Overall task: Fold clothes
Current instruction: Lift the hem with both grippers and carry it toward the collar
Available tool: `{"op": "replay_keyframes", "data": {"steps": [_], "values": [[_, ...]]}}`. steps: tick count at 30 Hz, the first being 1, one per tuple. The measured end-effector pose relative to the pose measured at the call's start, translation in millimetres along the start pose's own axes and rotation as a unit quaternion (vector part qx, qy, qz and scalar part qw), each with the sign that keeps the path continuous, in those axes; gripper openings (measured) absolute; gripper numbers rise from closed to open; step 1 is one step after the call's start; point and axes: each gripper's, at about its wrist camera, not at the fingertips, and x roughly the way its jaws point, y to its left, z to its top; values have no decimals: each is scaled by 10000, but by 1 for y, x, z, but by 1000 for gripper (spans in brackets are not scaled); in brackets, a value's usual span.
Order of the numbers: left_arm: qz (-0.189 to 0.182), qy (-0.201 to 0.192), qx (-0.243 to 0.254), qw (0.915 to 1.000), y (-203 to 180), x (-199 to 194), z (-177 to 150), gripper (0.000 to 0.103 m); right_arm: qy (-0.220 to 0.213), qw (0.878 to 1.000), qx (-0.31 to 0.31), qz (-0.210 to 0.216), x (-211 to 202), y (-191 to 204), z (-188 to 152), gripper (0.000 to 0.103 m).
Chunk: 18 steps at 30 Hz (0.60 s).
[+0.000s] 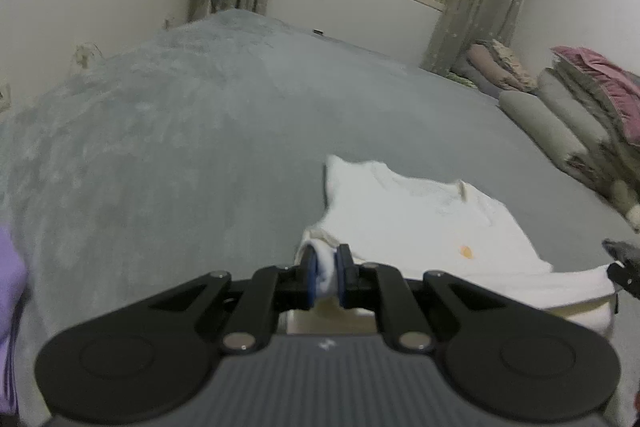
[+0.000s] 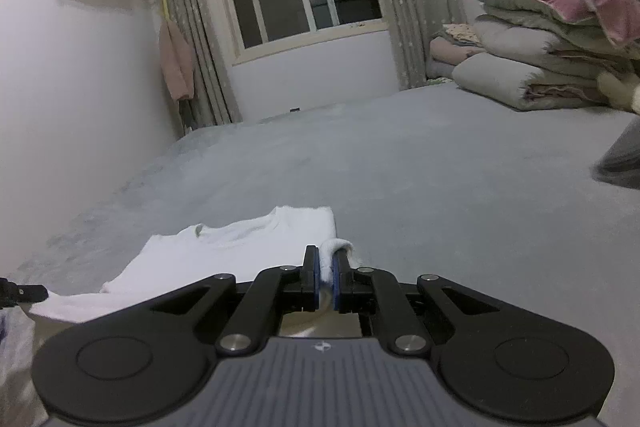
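Soft white cloth shirt (image 1: 420, 211), fuzzy grey blanket (image 1: 180, 131)

White shirt (image 1: 420, 211) lies spread on grey bed cover, neck end far, near hem lifted off surface. Small orange mark on front. Sides look folded inward. Near corners bunched, pinched up at left and right (image 2: 256, 239).

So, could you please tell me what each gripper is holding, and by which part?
Both hold the white T-shirt by its near edge: left gripper pinches the left corner, right gripper the right corner.
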Motion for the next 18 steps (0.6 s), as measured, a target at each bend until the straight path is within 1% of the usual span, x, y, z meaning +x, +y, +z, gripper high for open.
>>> {"op": "replay_keyframes", "data": {"steps": [4,6,9,14,18], "values": [[301,-85,202,9993,-13,28,19,8,226,9997,-71,-85,48,4,14,7],[396,-93,231,9989,-17,42,30,8,286,9994,-117,-134,67,7,21,7],[468,-7,105,9988,-16,67,50,8,379,9990,-156,-195,93,8,33,7],[606,201,136,9979,-21,111,79,8,713,9972,117,-217,130,-4,53,7],[733,313,233,9965,-31,138,91,8,910,9951,188,-328,160,-8,61,7]]}}
